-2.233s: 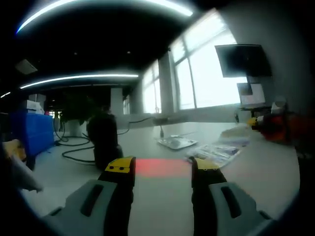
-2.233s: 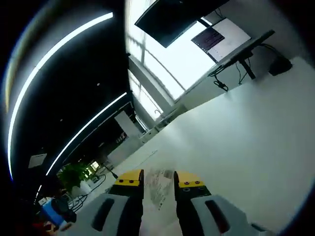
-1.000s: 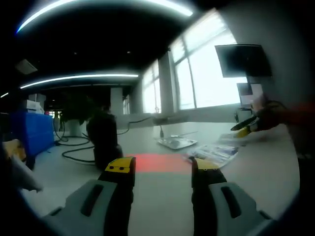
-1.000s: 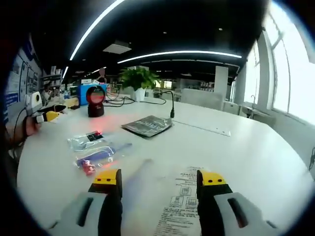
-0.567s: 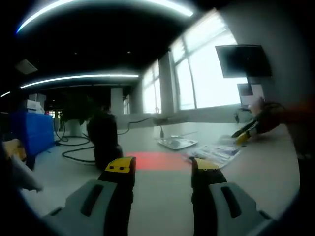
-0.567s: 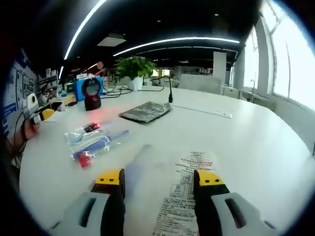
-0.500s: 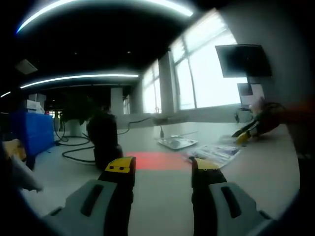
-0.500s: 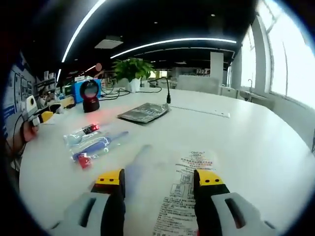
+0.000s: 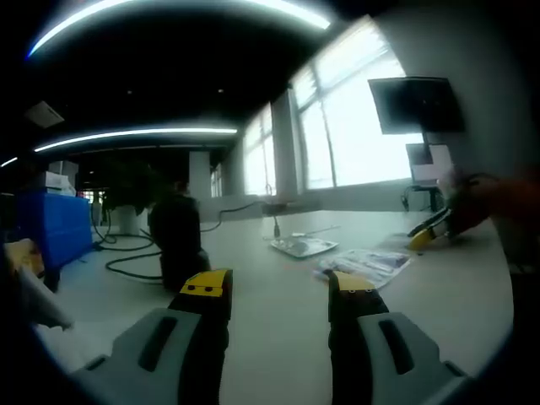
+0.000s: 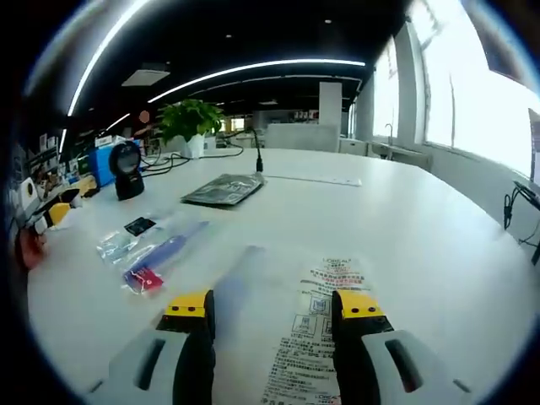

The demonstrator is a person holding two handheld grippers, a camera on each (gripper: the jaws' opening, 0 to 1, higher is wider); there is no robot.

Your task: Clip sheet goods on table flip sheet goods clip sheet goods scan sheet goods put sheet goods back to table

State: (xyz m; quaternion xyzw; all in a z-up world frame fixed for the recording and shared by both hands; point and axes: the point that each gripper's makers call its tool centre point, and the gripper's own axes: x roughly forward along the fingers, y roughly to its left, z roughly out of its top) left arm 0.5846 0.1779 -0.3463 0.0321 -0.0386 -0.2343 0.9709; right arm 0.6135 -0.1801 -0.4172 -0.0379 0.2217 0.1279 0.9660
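- Sheet goods (image 10: 325,316), a clear flat packet with printed text, lie on the white table (image 10: 439,219) at lower centre of the right gripper view, running under the right gripper (image 10: 276,305), whose jaws stand apart with nothing between them.
- Judged step: either the first clip or the put-back just done; I cannot tell which. A new clip would call for lowering onto the packet's edge and closing.
- Left gripper (image 9: 278,287) hangs open over bare table, low in its view, near the black scanner (image 9: 175,240).
- Against half a second ago, the red scanner glow on the table is gone, and the right gripper view has swung.
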